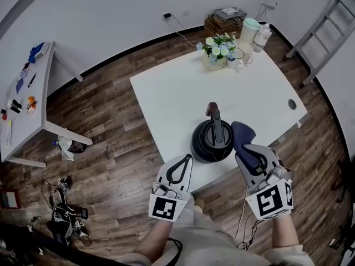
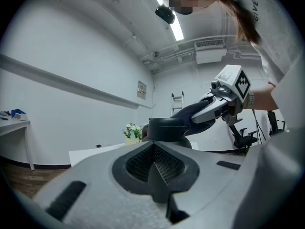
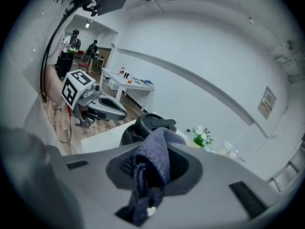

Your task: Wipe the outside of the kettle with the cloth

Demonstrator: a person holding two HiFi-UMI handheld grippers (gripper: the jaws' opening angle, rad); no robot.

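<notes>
Right gripper [image 1: 246, 147] clamped on dark cloth [image 1: 242, 131] beside lidded black kettle [image 1: 212, 140]; left gripper [image 1: 183, 162] closed, empty.

Overhead downward — both gripper views toward kettle [image 1: 212, 140]

A black, round kettle [image 1: 211, 141] is seen upright on the white table [image 1: 177, 90], close to the table's near edge, with its lid shut and its handle arched over the top. A dark blue cloth [image 1: 242, 132] is held bunched in the closed jaws of the right gripper [image 1: 248, 150], just beside the kettle's right side.
</notes>
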